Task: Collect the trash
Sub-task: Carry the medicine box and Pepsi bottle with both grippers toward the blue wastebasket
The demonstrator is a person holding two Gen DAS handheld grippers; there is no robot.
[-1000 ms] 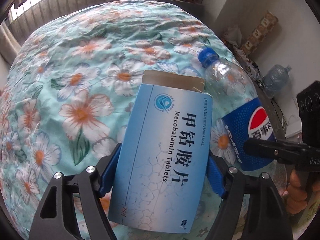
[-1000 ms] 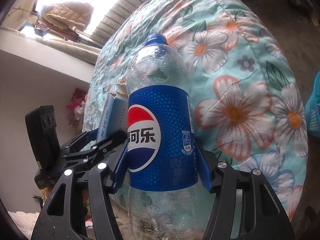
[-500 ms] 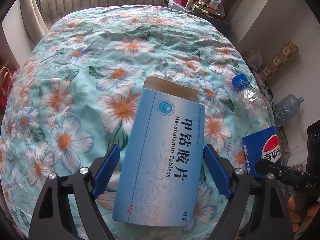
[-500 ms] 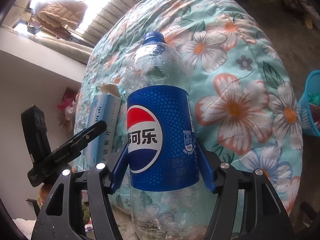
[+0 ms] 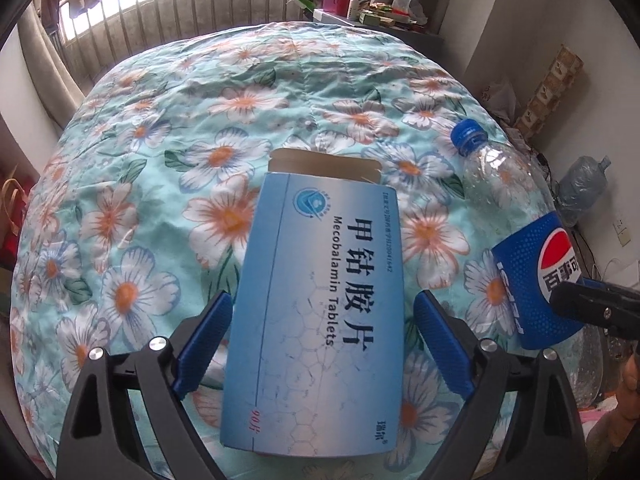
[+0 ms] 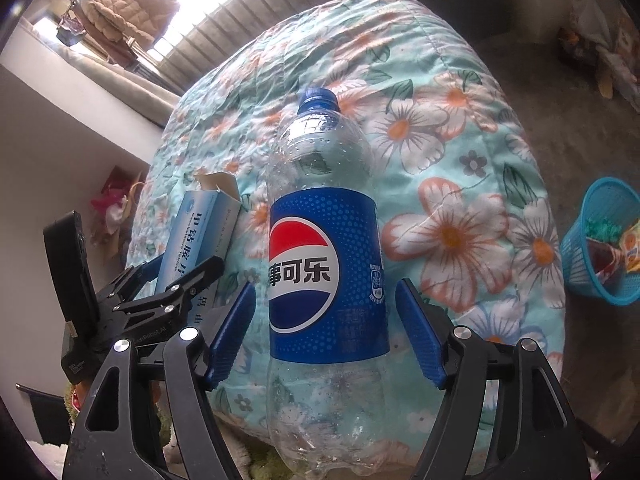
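Both claws are opening: left claw [image 5: 320,344] has let go of the Mecobalamin tablet box [image 5: 320,312]; right claw [image 6: 324,328] has freed the Pepsi bottle [image 6: 324,264]; both lie on the floral quilt [image 5: 160,160], not binned.

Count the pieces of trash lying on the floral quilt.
2: the blue tablet box between the left hand-held gripper's pads, and the empty cola bottle beside it, on its right. More may lie out of view.

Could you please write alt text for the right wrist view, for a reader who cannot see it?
An empty Pepsi bottle lies on a floral quilt between the right gripper, whose blue fingers are opening and clear of it. At left, the left gripper straddles a blue tablet box; a blue basket with wrappers sits at right.
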